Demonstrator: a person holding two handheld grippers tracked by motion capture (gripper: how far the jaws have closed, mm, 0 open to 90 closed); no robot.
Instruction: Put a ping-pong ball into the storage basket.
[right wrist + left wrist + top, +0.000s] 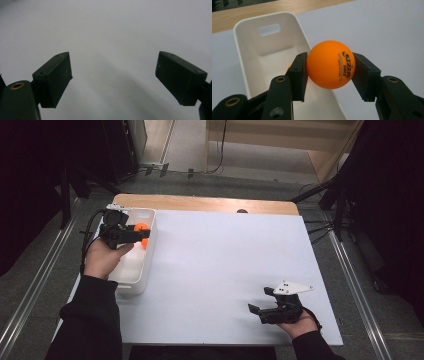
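You had the orange ball (330, 64) pinched in your left gripper (329, 67) over the white bin's (247, 65) rim, right gripper (113, 75) gaping and idle; should've gone lower and more inward before releasing.

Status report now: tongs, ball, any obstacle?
Left tongs shut on orange ball, above white bin. Right tongs open, nothing between. No obstacle seen.

"DHS" and "MADE IN CHINA" on orange ball (330, 64)
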